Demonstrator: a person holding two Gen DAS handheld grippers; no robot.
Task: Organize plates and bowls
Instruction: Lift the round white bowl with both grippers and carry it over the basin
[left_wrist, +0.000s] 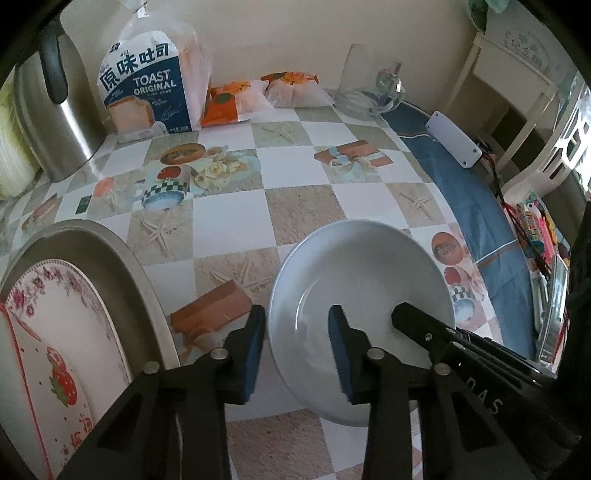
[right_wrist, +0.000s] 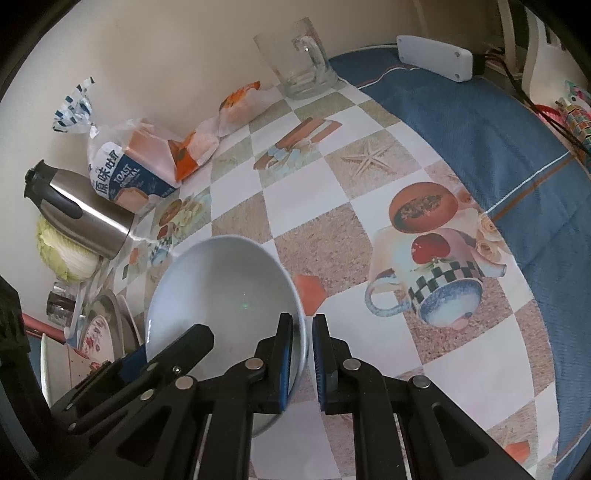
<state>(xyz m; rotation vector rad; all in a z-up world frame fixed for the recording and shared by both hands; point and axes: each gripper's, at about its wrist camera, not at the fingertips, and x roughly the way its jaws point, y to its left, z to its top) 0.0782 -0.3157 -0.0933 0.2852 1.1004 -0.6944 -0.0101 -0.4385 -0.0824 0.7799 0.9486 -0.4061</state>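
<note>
L gripper (left_wrist: 297, 349) wide, straddling bowl (left_wrist: 362, 291) rim @ 9 o'clock, no grip yet | bowl mid-table, tilted, metal tray (left_wrist: 122, 266) w/ floral plate (left_wrist: 55, 332) @ 8 | R gripper (right_wrist: 303, 363) narrow, pinching rim @ 3 | risk: single-edge pinch, glazed rim may slip, drop onto tablecloth (left_wrist: 229, 206).

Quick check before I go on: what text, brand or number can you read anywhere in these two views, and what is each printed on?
"原味吐司", "TOAST ORIGINAL": clear plastic bread bag with dark blue label, also readable in the right wrist view.
Smaller print lower on that label: too small to read.
"D A S": faint letters on the right gripper's black body.
Red characters on the flower-patterned plate: too blurred to read.
</note>
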